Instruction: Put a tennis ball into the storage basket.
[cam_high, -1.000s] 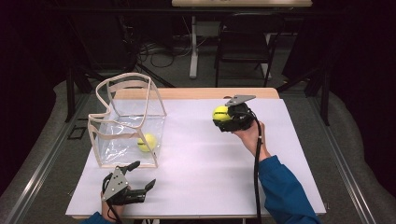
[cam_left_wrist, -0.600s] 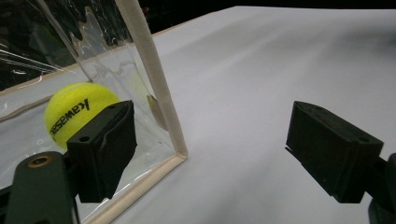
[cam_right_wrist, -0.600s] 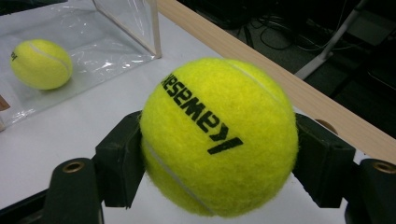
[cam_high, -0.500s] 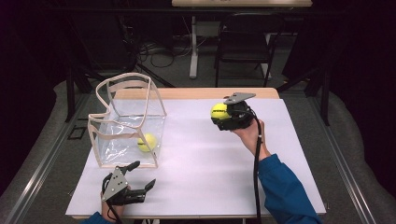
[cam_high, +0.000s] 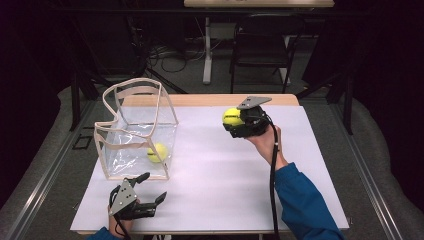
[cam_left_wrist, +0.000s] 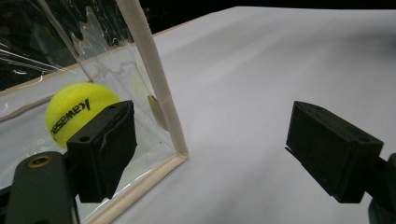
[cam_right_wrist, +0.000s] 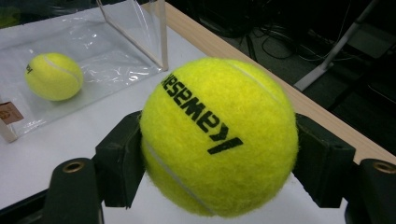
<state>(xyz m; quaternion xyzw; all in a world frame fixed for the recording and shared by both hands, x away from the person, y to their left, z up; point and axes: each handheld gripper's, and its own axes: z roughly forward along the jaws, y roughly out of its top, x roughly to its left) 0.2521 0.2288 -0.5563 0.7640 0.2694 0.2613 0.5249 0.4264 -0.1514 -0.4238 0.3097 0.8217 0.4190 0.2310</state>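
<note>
1. High view first: we have a tennis ball (cam_high: 232, 116) clenched in the right gripper (cam_high: 239, 121), lifted off the white table (cam_high: 225, 170) toward its far edge, right of centre.
2. From that ball, the clear bag (cam_high: 136, 131) lies at about nine o'clock, well apart, its open mouth facing up and its cream-trimmed rim higher than the table. A second ball (cam_high: 157, 152) already sits on the bag's floor near its front right corner.
3. A ball has no long axis, so we judge that the coming move turns only on carrying it leftward and over the rim before dropping it.
4. Right gripper view confirms the grasp: both black pads press the ball's (cam_right_wrist: 218, 135) sides, with the bag's ball (cam_right_wrist: 54, 76) at ten o'clock beyond.
5. Our right hand (cam_high: 265, 142) holds its gripper level, jaws pointing left toward the bag, forearm rising from five o'clock.
6. Our left gripper (cam_high: 145, 195) is nearer the bag, resting just below its front edge, jaws released and wide with nothing between them.
</note>
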